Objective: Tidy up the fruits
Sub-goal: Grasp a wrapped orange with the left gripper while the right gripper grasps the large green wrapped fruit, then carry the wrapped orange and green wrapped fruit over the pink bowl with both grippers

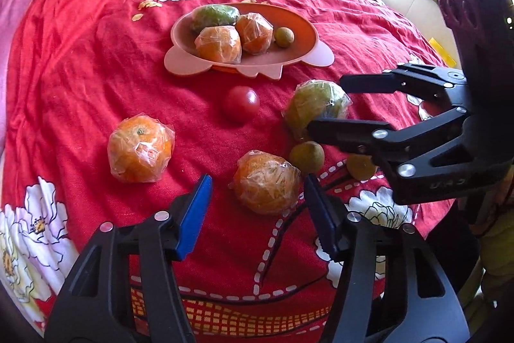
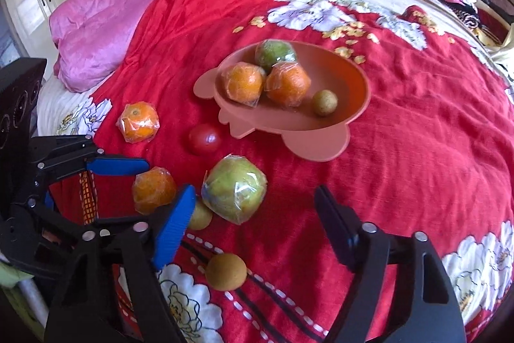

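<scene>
While tongs (image 1: 257, 208) gape, wrapped orange (image 1: 266, 184) between

Only one piece of lettering is found. In the left wrist view, at the right of the frame, embossed letters are seen on the black body of the right gripper (image 1: 324, 103), low on its lower arm. They are faint and seen at a slant; something like "U A S" is made out, but the reading is not certain. No label, brand, number or sign is readable on the fruit wrappers, the pink plate (image 1: 180, 61) or the bedspread (image 1: 80, 53).
</scene>
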`<state>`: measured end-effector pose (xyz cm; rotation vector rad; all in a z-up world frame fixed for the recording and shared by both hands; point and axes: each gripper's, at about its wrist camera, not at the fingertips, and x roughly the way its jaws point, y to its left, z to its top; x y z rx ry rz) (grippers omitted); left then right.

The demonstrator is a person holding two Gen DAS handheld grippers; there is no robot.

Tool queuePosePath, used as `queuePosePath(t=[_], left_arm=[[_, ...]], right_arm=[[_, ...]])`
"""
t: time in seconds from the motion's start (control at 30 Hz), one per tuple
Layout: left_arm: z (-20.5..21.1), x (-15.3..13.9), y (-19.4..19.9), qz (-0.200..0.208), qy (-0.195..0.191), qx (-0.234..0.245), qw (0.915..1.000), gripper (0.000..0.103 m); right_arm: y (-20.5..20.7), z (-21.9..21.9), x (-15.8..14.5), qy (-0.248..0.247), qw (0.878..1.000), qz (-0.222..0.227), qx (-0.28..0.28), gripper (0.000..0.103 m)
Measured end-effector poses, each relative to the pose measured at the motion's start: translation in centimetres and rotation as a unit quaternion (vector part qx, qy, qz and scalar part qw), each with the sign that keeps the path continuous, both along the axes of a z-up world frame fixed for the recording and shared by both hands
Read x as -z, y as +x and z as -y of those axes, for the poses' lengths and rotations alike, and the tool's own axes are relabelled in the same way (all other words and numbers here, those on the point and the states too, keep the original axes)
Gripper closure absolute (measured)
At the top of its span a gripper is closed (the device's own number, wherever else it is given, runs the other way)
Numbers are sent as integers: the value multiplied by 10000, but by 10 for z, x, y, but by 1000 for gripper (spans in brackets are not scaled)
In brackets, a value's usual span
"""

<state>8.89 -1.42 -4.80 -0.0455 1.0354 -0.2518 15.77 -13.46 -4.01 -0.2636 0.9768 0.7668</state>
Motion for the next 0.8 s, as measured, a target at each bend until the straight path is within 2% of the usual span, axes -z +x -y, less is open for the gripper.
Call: queuePosePath(t=[0.1,0.3,0.47,0.6,0.8], left_arm=[[-2,0,2,-9,-31,2,10000,54],[-3,2,6,-36,-91,14,10000,54],[-3,4,8,-59,-154,24,9999,57],[-3,4,11,-60,-262,60,9996,66],[-3,2,12,-99,-381,100,9992,70]], right_arm=[[2,-5,3,49,9999,-67,-71,48],[5,-13,8,61,9997,-154,-179,62],[5,-11,6,168,9996,-158,-139,63],[3,-6,-2,313,9994,-103,-130,63],[-1,-2,-16,425,9990,4,-123,63]])
